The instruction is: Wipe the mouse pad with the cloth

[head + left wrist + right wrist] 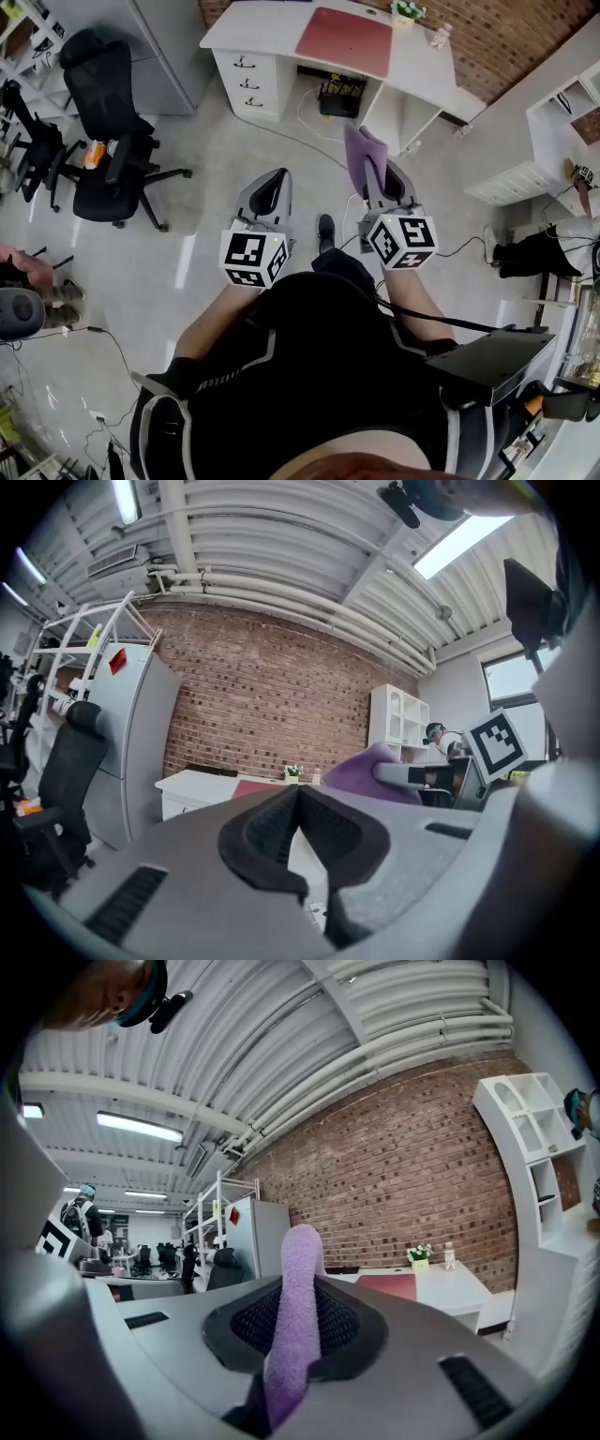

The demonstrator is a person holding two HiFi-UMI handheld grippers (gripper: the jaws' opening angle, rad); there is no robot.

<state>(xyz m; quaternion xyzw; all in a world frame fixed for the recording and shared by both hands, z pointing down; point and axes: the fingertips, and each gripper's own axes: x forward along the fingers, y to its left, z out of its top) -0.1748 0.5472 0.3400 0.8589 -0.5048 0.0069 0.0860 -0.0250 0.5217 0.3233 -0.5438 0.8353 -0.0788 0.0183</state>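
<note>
A red mouse pad (pixel 344 40) lies on the white desk (pixel 253 28) at the far side of the room, well ahead of both grippers. My right gripper (pixel 372 169) is shut on a purple cloth (pixel 364 152), which sticks up between its jaws (pixel 296 1316). The mouse pad (pixel 386 1285) shows small and distant in the right gripper view. My left gripper (pixel 270 192) is shut with nothing in it, held beside the right one over the floor. In the left gripper view the jaws meet (pixel 300 794) and the cloth (pixel 373 772) shows at right.
Black office chairs (pixel 112 141) stand at left. The desk has drawers (pixel 246 82), a small flower pot (pixel 408 11) and a bottle (pixel 439 36). White shelving (pixel 553 141) is at right. Cables trail on the glossy floor (pixel 187 244). A brick wall (pixel 262 705) lies behind.
</note>
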